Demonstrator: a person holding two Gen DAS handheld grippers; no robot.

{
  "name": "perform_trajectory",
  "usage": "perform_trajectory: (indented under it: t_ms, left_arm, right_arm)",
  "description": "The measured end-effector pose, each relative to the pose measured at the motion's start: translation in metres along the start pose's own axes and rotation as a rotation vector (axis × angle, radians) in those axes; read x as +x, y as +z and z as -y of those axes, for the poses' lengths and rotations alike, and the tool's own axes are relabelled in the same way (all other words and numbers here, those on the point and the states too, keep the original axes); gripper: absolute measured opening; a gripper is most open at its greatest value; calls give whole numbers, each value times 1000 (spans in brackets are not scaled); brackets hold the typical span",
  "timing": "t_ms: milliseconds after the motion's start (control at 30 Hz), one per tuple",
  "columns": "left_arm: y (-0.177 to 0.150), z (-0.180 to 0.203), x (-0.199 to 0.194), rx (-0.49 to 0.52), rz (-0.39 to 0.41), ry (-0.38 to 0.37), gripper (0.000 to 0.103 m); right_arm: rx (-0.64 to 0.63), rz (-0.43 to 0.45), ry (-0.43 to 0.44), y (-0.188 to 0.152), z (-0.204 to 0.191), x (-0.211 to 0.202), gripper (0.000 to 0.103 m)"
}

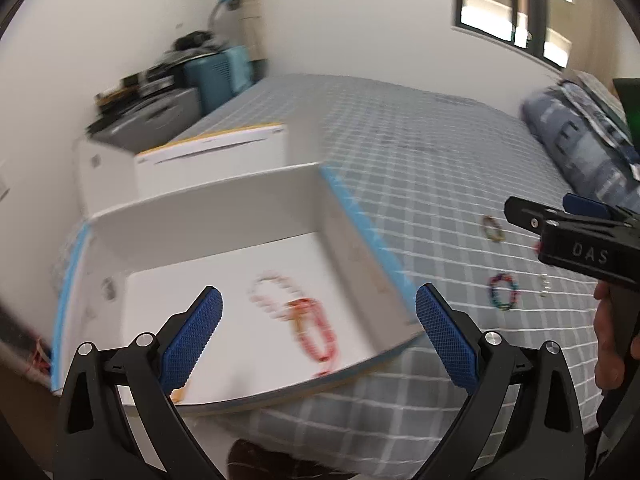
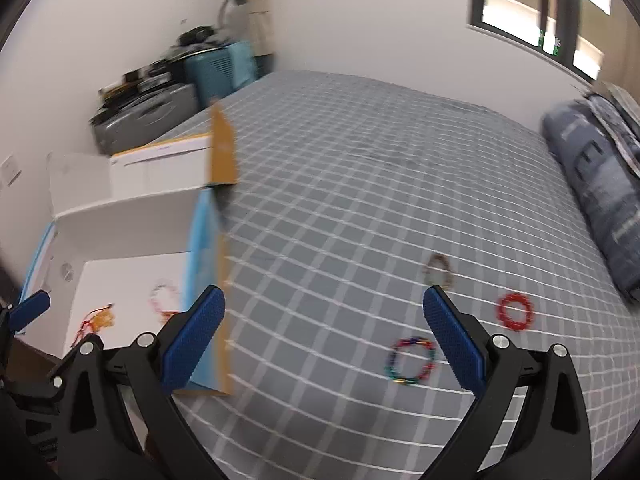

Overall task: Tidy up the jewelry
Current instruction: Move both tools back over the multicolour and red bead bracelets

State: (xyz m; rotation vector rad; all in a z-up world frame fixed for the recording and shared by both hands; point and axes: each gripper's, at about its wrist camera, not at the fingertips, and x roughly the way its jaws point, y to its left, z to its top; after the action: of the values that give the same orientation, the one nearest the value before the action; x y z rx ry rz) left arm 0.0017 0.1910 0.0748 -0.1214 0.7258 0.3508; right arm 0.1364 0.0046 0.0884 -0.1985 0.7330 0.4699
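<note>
A white open box [image 1: 224,216] with blue edges lies on the bed at the left; it also shows in the right wrist view [image 2: 120,216]. Inside lie a pale pink bead bracelet [image 1: 272,288] and a red one [image 1: 316,328]. On the checked bedspread lie a multicoloured bracelet [image 2: 410,360], a red bracelet [image 2: 515,312] and a brownish bracelet [image 2: 439,270]. My left gripper [image 1: 318,340] is open and empty over the box's near side. My right gripper [image 2: 324,344] is open and empty above the bedspread, left of the multicoloured bracelet.
A second white box with an orange flap [image 2: 192,160] stands behind the first. A folded blue quilt [image 2: 600,200] lies at the bed's right. Suitcases and clutter [image 2: 160,100] stand by the far wall. A window [image 2: 540,12] is at the upper right.
</note>
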Motion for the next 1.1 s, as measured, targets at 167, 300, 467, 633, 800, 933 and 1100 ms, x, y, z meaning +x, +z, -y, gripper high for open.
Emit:
perform_trajectory:
  t_ms: [167,300,467,633,800,933,1100]
  left_arm:
    - [7,55,13,66,12,-95,96]
    - [8,98,28,119,5,-157,96]
    - [8,142,52,159,-22,-220,96]
    - [6,177,83,187,-57,-262,96]
    - [-1,201,114,217,-93,-283,96]
    - [-8,212,142,224,-131,-297,96]
    - [-16,224,169,219,-173,-324,96]
  right_arm:
    - [38,-1,-64,-6,52,-3,96]
    - [57,-8,-115,-12,91,1,96]
    - [75,-34,-162,-21,133,16,96]
    - [116,-70,-182,-30,168,41,96]
    - [117,-99,-206,-38,195,74,96]
    - [137,-137,-199,-44,213,105,96]
    - [176,-184,-188,-51,234,141,96]
